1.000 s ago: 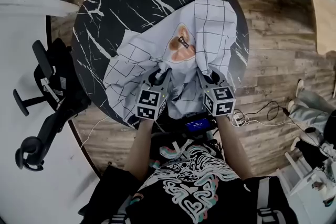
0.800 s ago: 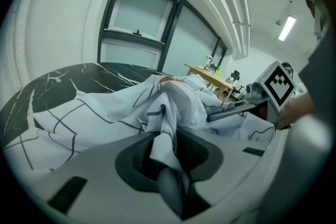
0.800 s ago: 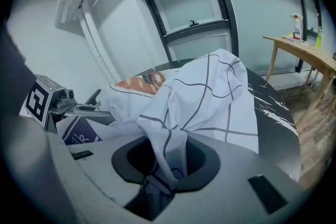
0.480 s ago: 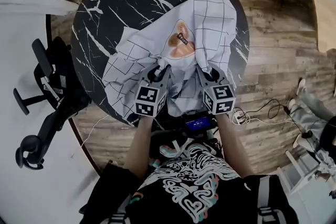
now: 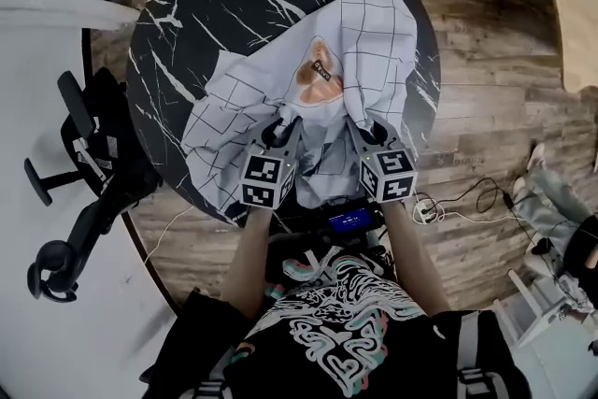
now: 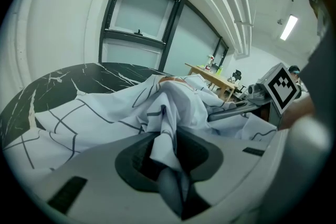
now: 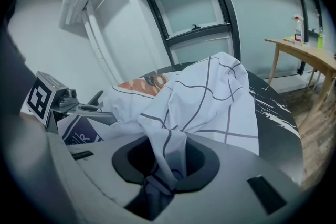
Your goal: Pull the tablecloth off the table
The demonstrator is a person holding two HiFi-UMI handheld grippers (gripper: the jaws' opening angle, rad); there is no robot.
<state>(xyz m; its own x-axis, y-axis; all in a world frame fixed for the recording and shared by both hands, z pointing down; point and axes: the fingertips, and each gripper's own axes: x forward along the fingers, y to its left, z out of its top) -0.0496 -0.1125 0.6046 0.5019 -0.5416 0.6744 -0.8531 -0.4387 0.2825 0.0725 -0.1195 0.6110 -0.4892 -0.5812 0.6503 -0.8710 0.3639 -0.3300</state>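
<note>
Wood flooring surrounds the round black marble counter [image 5: 187,5], and the checked tablecloth [image 5: 374,51] lies bunched over its lower right part. Your left gripper [image 5: 282,124] and right gripper [image 5: 366,126] each have their jaws clamped on a fold of cloth near the counter's lower edge. Draw both toward you evenly and low, so neither fold slips. No container shows.

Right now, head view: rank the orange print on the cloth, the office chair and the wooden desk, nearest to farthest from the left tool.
1. Orange print, on the tablecloth, just beyond the left tool.
2. Office chair, well off to the view's left.
3. Wooden desk, far upper right.
</note>
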